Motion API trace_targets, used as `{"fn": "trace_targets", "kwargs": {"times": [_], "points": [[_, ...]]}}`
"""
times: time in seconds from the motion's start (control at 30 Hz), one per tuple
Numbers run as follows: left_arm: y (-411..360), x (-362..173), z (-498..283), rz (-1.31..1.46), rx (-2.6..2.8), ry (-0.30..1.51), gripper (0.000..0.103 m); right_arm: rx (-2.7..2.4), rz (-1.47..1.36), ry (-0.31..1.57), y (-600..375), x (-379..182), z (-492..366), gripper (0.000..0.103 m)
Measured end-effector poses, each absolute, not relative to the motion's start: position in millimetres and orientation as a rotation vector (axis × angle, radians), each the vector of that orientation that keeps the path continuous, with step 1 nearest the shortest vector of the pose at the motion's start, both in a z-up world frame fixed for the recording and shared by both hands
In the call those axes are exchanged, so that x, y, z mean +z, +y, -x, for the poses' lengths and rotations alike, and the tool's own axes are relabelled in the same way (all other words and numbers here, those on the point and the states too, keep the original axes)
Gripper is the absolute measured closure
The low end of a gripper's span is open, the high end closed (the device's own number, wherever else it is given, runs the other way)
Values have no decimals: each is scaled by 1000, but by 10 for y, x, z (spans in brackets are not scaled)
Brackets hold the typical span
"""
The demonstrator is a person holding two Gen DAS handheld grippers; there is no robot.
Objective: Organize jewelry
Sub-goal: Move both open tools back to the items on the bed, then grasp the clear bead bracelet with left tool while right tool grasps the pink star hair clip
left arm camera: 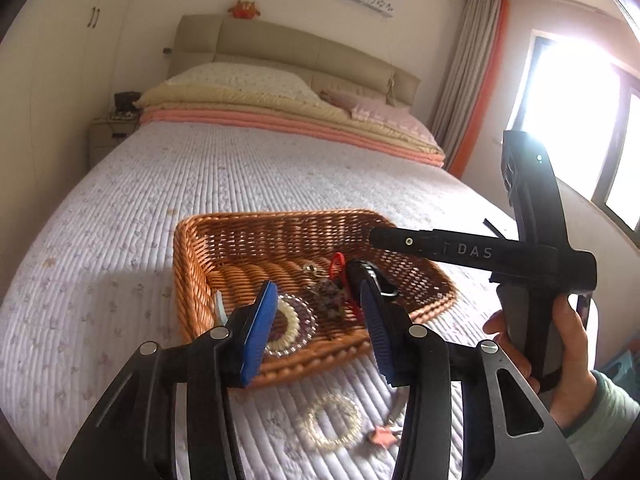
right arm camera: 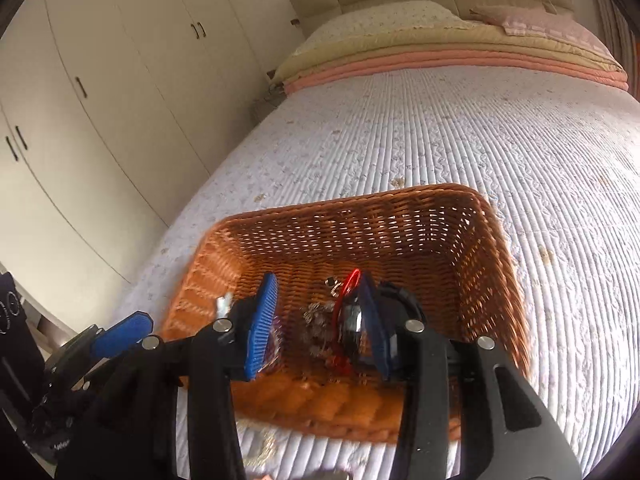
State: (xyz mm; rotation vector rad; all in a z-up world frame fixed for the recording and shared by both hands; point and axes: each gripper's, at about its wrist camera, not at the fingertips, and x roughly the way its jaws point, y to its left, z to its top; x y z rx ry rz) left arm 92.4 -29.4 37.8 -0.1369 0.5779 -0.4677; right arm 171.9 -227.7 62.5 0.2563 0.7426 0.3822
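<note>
A brown wicker basket (left arm camera: 192,264) sits on the bed and holds a pearl bracelet (left arm camera: 290,326), a red ring-shaped piece (left arm camera: 338,268), a black watch (left arm camera: 376,280) and tangled metal jewelry (left arm camera: 328,296). A pale beaded bracelet (left arm camera: 332,422) and a pink star charm (left arm camera: 382,436) lie on the quilt in front of the basket. My left gripper (left arm camera: 320,328) is open and empty above the basket's near edge. My right gripper (right arm camera: 316,320) is open and empty over the basket (right arm camera: 440,240), above the watch (right arm camera: 352,320) and red piece (right arm camera: 348,282). Its body shows in the left wrist view (left arm camera: 480,250).
The bed's quilt (left arm camera: 240,184) stretches beyond the basket to folded blankets (left arm camera: 280,116) and pillows at the headboard. A nightstand (left arm camera: 110,128) stands at the far left. White wardrobe doors (right arm camera: 100,100) line the left side. A bright window (left arm camera: 572,108) is at the right.
</note>
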Motion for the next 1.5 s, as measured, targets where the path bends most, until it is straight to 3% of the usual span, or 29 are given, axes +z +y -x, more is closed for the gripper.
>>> {"fn": "trace_targets", "kwargs": {"times": [0.27, 0.57, 1.37, 1.5], "points": [[-256, 485, -271, 134, -497, 539, 60, 445, -265, 691, -2430, 772, -840, 64], [-197, 189, -57, 175, -462, 635, 60, 428, -119, 689, -2238, 555, -159, 64], [-399, -586, -944, 148, -428, 931, 62, 428, -33, 866, -1911, -211, -309, 64], [-458, -598, -954, 122, -425, 928, 69, 434, 5, 874, -1824, -237, -372, 64]]}}
